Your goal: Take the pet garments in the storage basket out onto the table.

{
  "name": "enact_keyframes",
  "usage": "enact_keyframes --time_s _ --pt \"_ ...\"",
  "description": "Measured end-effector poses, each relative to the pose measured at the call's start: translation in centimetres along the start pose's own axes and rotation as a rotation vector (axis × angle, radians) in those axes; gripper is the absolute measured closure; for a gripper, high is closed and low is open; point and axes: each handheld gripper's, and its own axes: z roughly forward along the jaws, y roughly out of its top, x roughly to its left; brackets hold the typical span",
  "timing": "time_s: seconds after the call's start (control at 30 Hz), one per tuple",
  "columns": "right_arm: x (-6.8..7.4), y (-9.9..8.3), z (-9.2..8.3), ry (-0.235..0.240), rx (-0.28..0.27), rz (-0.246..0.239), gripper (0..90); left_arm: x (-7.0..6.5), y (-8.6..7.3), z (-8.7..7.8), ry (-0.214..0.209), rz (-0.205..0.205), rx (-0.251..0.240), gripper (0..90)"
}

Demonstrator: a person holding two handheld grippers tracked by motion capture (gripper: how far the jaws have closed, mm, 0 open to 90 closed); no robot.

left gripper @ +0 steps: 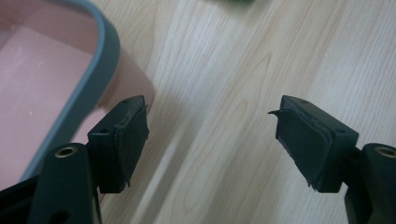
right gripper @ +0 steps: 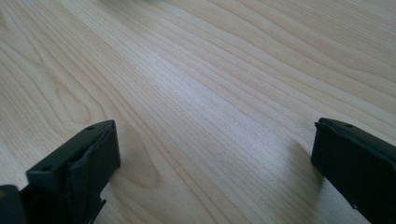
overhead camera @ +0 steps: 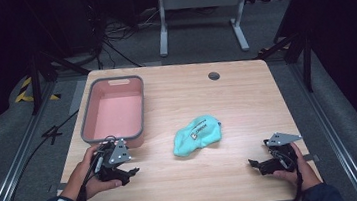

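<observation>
A crumpled teal cloth bag (overhead camera: 197, 134) with a white label lies near the middle of the wooden table (overhead camera: 246, 98). A pink tub with a grey rim (overhead camera: 113, 110) stands at the table's left. My left gripper (overhead camera: 130, 174) rests low on the table just in front of the tub's near corner (left gripper: 100, 60), jaws wide open with bare wood between them. My right gripper (overhead camera: 254, 165) sits near the table's front right, also open over bare wood (right gripper: 210, 107). Both are well apart from the bag.
A round cable hole (overhead camera: 213, 75) sits at the table's far edge. Beyond the table stands a white metal frame (overhead camera: 201, 12) on a grey floor, with cables (overhead camera: 114, 34) to the far left.
</observation>
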Motion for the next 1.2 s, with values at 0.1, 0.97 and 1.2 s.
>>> enact_keyframes --time_s 0.1,0.97,1.2 --pt "0.0 0.0 0.0 0.001 -0.001 0.007 1.4 0.1 -1.1 0.0 0.002 -0.01 0.009 25.8" --pt "0.0 0.0 0.0 0.001 -0.001 0.006 1.4 2.6 -10.2 1.5 -0.008 -0.226 0.008 21.8" --pt "0.0 0.0 0.0 0.001 -0.001 0.006 1.4 3.1 -12.4 1.7 -0.029 -0.319 -0.096 16.3"
